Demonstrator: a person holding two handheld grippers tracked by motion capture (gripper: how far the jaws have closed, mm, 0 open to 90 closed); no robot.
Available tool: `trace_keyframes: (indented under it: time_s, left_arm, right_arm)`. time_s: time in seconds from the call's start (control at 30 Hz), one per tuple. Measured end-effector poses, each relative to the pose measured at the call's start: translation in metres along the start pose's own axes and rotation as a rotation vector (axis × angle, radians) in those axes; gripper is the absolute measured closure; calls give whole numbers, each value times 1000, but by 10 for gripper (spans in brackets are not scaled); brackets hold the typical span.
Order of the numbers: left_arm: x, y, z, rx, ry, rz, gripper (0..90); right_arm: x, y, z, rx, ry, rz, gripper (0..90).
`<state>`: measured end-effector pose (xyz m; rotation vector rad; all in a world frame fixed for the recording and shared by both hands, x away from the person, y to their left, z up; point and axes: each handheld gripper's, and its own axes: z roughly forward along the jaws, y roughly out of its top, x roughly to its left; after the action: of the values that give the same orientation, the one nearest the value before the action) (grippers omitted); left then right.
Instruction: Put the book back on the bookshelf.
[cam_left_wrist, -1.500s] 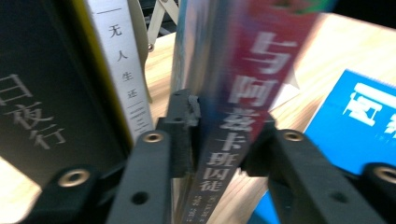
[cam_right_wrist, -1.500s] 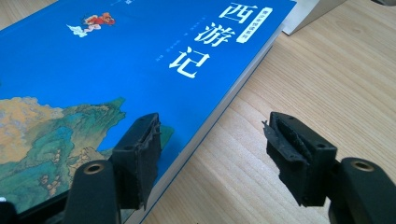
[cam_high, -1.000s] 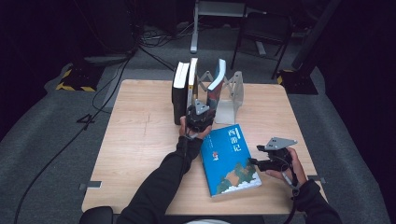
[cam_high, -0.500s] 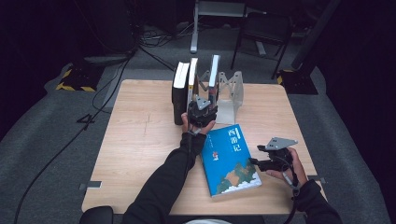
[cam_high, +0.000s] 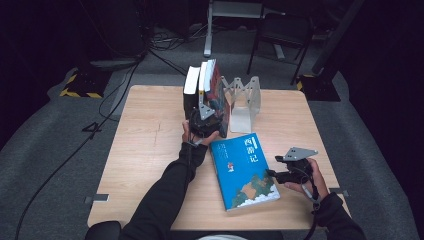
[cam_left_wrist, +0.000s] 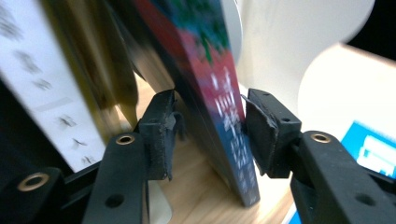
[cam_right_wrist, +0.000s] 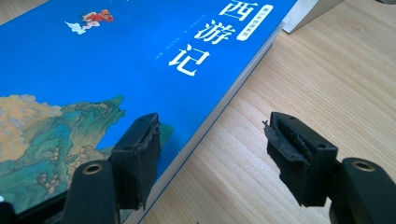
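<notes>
The left gripper (cam_left_wrist: 210, 135) has just been spreading its fingers (cam_left_wrist: 161, 133) around the red-spined book (cam_left_wrist: 219, 107), now upright in the book stand (cam_high: 245, 102) beside two others; gaps show on both sides. It should back straight off without nudging the spine. The right gripper (cam_right_wrist: 212, 158) hovers with fingers spread over the edge of the blue book (cam_high: 244, 170), flat on the bench (cam_high: 150, 130). Motion blur smears the titles; the stand's base is hidden.
</notes>
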<state>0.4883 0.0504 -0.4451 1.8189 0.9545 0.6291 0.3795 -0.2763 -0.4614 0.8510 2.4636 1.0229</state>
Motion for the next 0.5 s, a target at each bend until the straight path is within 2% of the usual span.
trace_keyframes:
  time_s: [0.03, 0.1, 0.2, 0.23, 0.27, 0.33, 0.4, 0.5]
  left_arm:
    - [0, 0, 0, 0, 0, 0, 528]
    - [-2, -8, -1, 24, -9, 77, 518]
    - [-4, -18, -2, 52, -20, 157, 554]
    - [-4, -20, -1, 62, -18, 173, 606]
    - [-3, -22, 0, 68, -19, 180, 647]
    - [-3, -22, 1, 64, -37, 167, 688]
    - [-9, -21, 5, 75, -23, 191, 704]
    - [-10, -20, 6, 80, -20, 189, 701]
  right_arm:
    - [0, 0, 0, 0, 0, 0, 344]
    - [0, 0, -2, -2, 0, 1, 344]
    - [-1, -1, -2, -5, 0, 5, 344]
    - [-1, -1, -2, -5, 2, 5, 344]
    - [-1, -1, -1, -4, 4, 7, 344]
    - [0, 0, 0, 2, 2, 2, 344]
    - [1, 0, 1, 4, 1, 1, 344]
    - [2, 0, 1, 4, 4, -1, 344]
